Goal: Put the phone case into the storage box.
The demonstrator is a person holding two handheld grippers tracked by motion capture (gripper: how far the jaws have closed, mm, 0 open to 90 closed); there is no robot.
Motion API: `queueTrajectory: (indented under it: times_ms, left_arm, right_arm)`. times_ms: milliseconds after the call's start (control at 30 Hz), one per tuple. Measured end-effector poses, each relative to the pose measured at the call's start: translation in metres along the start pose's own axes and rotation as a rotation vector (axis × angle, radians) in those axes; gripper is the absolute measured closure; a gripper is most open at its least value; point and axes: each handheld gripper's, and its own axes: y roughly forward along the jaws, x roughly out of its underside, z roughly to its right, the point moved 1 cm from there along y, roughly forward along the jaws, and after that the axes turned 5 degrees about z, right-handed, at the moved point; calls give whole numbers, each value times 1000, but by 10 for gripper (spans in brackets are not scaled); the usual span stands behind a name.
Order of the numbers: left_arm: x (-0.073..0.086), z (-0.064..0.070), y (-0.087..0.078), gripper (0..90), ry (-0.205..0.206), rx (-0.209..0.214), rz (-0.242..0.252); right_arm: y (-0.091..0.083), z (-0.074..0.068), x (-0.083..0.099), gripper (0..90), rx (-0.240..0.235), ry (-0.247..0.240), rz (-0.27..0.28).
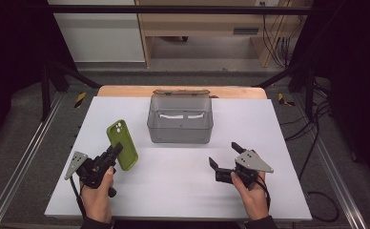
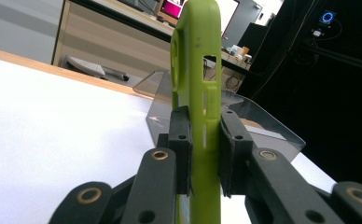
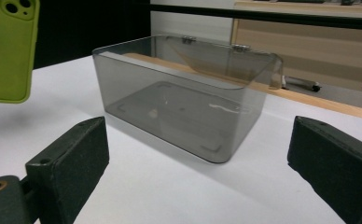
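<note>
From the high view, the left gripper (image 1: 118, 150) is clamped on the lower end of a lime-green phone case (image 1: 122, 144), a flat slab with rounded corners, a matte rubbery look and a raised camera block at its far end; the case stands up out of the jaws and leans away from the hand. Ahead and to the right of that gripper sits a smoky translucent plastic box (image 1: 180, 119), rectangular with softly rounded corners and smooth glossy walls, its hinged lid tipped back behind it. The right gripper (image 1: 225, 156), with a grey three-cornered plate on top, rests low over the smooth white table (image 1: 183, 191), its jaws spread wide and holding nothing; the box lies ahead of it, slightly to its left. In the left gripper view, the two black jaws with brass-coloured rivets press their dark pads against both faces of the phone case (image 2: 202, 93), seen edge-on as a narrow green strip with small cut-out slots; the box (image 2: 263, 121) rises just behind it. In the right gripper view, the matte, grainy black jaws stand far apart at either bottom corner, the box (image 3: 184, 116) sits between and beyond them with its ribbed base showing through the tinted wall, and the phone case (image 3: 9, 51) hangs at upper left above the table.
</note>
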Motion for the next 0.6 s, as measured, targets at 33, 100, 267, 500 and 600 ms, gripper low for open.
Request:
queueTrajectory:
  times_ms: [33, 100, 267, 500, 600]
  left_arm:
    - [0, 0, 0, 775, 4, 0, -2]
    - [-1, 0, 0, 775, -1, 3, -2]
    - [-8, -1, 5, 775, -6, 15, -10]
    - [-35, 8, 15, 774, 34, 16, 12]
    - [-51, 17, 23, 774, 47, 20, 5]
  right_arm:
    - [-2, 2, 1, 57, 2, 5, 1]
    - [-4, 6, 1, 58, 12, -6, 8]
    - [-13, 15, -3, 58, 18, 1, 45]
    - [-19, 22, 2, 57, 12, -14, 43]
    - [-20, 21, 3, 53, -1, 1, 37]
